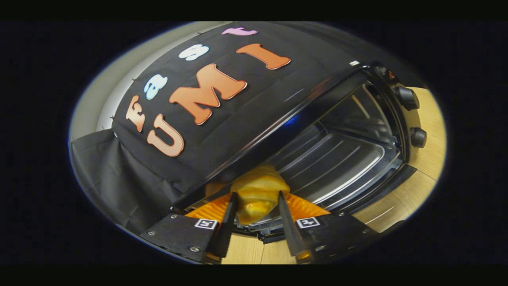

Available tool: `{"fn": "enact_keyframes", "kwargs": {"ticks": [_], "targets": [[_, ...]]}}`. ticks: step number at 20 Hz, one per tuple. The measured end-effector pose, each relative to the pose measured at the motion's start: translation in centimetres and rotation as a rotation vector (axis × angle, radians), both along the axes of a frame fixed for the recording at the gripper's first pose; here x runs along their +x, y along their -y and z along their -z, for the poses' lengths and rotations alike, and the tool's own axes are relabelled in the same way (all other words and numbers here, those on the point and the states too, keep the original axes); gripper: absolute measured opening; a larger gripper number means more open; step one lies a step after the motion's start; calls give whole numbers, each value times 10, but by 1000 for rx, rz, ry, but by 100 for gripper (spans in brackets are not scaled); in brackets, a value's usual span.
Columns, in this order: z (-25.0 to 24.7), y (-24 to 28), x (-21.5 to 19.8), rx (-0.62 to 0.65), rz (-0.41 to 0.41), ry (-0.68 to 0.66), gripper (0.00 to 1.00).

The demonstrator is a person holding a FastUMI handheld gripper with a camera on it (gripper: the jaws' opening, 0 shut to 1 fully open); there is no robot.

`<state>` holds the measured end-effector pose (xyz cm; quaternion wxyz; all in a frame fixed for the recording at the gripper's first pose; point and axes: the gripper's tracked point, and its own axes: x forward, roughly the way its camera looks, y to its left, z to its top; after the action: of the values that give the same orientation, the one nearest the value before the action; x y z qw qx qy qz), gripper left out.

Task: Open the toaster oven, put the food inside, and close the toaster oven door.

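Here, croissant [258,192] clamped between tool [256,206] fingers.

i count one toaster oven [317,131], two knobs [408,115] on it, one croissant [258,192] at its mouth.

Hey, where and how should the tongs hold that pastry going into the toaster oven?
Across its narrow lower end, one finger on each flank, coming from behind. That is how the tongs hold the pastry now: it tapers toward them, and its broad end points ahead at the tray in the open toaster oven.
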<state>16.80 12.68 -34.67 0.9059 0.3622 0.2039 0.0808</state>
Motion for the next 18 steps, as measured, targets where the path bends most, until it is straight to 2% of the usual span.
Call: {"fn": "enact_keyframes", "kwargs": {"ticks": [1, 3, 7, 9, 15, 18], "targets": [[2, 0, -3, -15, -3, -3, 65], [-8, 2, -9, -49, -2, 20, 69], [-29, 8, -36, -109, -8, 52, 90], [-41, 14, -57, -156, -9, 72, 97], [-75, 37, -122, -324, -17, 142, 98], [-80, 55, -150, -449, 5, 158, 98]]}}
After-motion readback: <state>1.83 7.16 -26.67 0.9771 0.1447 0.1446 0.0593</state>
